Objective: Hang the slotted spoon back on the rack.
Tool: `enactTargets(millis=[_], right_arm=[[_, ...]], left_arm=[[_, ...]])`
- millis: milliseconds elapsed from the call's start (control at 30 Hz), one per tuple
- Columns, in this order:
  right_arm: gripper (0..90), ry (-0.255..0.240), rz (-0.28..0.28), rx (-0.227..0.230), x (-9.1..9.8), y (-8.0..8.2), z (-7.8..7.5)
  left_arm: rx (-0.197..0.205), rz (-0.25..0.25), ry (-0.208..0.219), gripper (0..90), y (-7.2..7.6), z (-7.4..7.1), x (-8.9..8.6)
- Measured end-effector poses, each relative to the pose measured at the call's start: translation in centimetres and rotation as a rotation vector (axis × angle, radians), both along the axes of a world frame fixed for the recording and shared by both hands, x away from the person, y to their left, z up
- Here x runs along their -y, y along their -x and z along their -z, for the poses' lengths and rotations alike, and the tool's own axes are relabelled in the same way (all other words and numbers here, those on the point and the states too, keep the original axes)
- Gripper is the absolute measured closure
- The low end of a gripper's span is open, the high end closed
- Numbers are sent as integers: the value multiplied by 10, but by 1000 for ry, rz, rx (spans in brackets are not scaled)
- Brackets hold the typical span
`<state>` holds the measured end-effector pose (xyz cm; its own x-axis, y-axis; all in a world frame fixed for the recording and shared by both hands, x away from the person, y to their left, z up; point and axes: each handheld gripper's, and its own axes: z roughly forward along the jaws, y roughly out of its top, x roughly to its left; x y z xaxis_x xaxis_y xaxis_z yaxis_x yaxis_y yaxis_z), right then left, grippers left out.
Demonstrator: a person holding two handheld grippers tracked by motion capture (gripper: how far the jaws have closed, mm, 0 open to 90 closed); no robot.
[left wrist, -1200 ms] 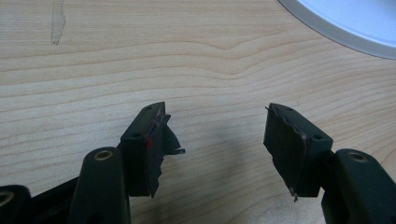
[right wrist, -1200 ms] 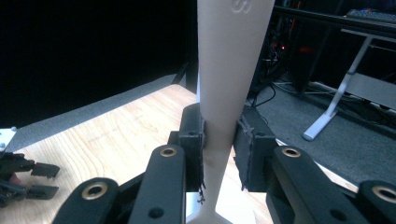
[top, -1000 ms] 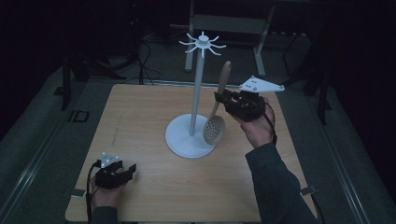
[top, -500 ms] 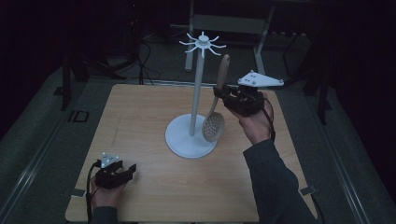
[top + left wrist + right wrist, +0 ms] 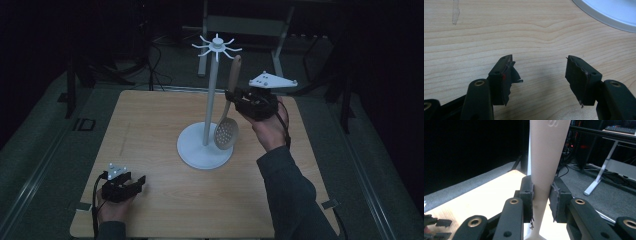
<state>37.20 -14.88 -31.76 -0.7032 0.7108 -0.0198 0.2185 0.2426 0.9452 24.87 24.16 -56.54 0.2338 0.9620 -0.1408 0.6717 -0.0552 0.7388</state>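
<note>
The skimmer (image 5: 227, 117) hangs in my right hand-held gripper (image 5: 231, 95), lifted clear of the desk (image 5: 150, 125), just right of the stand (image 5: 210, 100). Its wooden handle points up, tilted a little to the right, and its tip reaches almost to the white hooks (image 5: 217, 46) at the top of the pole, slightly to their right. The round, perforated bowl is at the lower end, just beside the pole and above the right part of the stand's round base; I cannot tell whether the bowl touches the pole.

In the right gripper view, my right hand-held gripper (image 5: 543, 197) is pinching the skimmer (image 5: 546, 157) on the narrowing part of the handle, with both pads tight against the pale wood from either side. In the high view, that gripper sits well above the desk, level with the upper half of the pole, with its grey plate on top and my hand (image 5: 270, 127) and sleeve below it.

My left hand-held gripper (image 5: 137, 182) rests low at the near left corner of the desk, well apart from the stand. In the left gripper view, my left hand-held gripper (image 5: 540, 75) has its jaws spread wide over the bare wood, with nothing between them. A curved edge of the stand's base (image 5: 609, 12) shows at the top right of that view.
</note>
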Motion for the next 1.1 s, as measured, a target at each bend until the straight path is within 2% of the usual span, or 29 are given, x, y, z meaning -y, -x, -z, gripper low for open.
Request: enactTargets(millis=[167,600,1100], right_arm=[[741,5,7,-19,-2,-3,0],[741,9,9,-25,-8,-10,-2],[740,41,16,-38,-17,-17,-1]], left_arm=[[1,0,0,398,0,0,0],[0,-6,3,397,0,0,-1],[1,-1,2,397,0,0,0]])
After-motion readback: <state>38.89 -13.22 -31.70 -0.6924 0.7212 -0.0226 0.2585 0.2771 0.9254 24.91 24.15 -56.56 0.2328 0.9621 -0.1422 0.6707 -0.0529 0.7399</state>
